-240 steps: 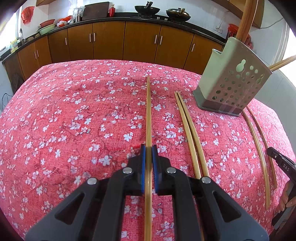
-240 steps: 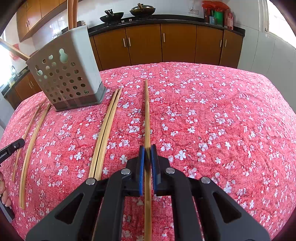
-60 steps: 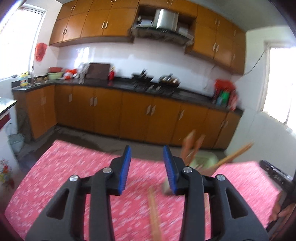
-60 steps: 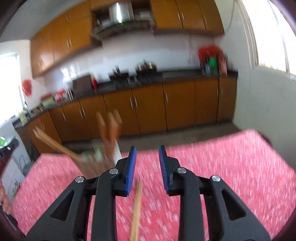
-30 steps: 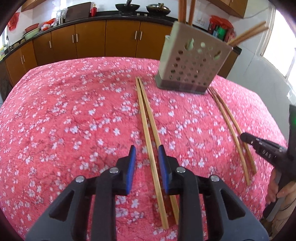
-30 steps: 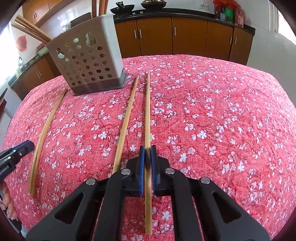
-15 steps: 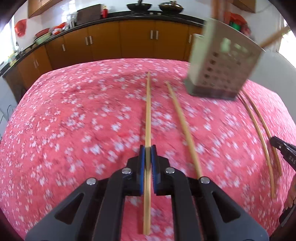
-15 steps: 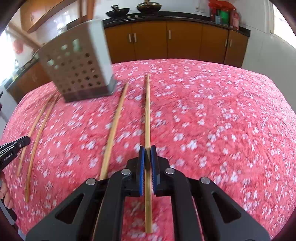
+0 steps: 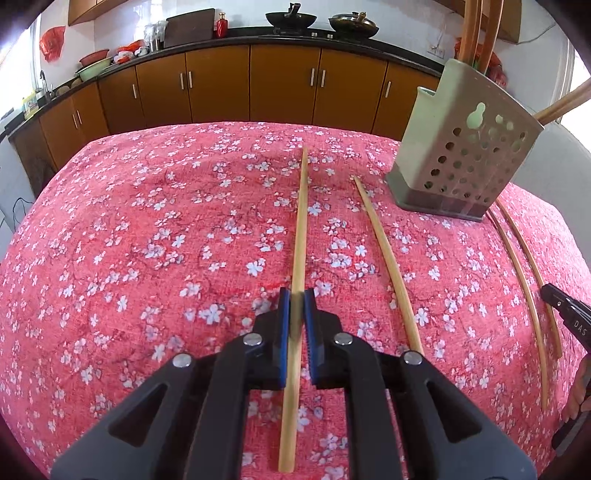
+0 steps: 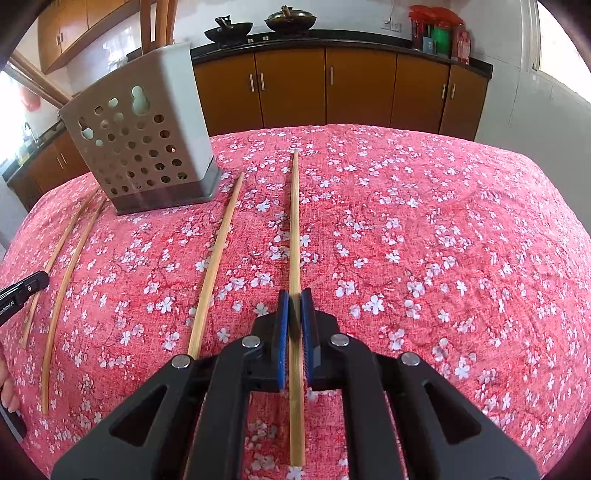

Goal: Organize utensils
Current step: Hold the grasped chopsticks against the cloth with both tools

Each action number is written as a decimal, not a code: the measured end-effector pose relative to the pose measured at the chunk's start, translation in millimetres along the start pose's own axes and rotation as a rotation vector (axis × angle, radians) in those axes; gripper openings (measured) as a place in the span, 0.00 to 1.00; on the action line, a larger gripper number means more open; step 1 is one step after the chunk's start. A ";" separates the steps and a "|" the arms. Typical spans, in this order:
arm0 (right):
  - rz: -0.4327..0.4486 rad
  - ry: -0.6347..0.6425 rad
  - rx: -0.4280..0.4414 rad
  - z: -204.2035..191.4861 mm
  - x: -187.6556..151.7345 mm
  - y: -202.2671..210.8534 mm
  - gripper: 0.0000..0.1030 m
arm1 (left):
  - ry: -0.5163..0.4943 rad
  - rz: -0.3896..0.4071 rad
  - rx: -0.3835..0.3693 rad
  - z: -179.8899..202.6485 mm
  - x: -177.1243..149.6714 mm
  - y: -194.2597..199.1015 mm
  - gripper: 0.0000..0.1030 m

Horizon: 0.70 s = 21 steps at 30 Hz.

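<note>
Clamping one pale bamboo chopstick (image 9: pixel 301 236) apiece, the left gripper (image 9: pixel 296 325) and right gripper (image 10: pixel 294 325) worked beside a perforated grey plastic utensil holder (image 9: pixel 461 147) already holding several; three chopsticks near its base awaited collection.

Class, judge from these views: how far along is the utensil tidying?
Done: some chopsticks stand in the holder. In hand: left gripper is shut on one chopstick, right gripper on a second chopstick. Left: a loose chopstick beside each, plus a pair past the holder.
</note>
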State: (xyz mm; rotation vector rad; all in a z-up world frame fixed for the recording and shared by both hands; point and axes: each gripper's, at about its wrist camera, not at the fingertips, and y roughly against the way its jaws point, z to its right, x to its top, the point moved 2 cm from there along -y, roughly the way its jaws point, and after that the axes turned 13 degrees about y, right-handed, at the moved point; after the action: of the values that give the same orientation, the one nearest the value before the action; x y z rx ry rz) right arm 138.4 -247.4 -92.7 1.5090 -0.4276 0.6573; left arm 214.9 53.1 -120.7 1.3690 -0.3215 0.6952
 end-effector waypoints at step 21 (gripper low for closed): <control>0.001 -0.004 0.003 -0.1 0.0 0.7 0.08 | 0.022 -0.005 -0.022 -12.6 4.5 1.2 0.12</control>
State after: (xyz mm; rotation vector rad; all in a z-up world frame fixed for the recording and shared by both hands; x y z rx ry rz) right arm 138.0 -247.3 -92.2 1.5132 -0.4305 0.6558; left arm 215.3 66.5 -119.6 1.3399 -0.3069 0.7000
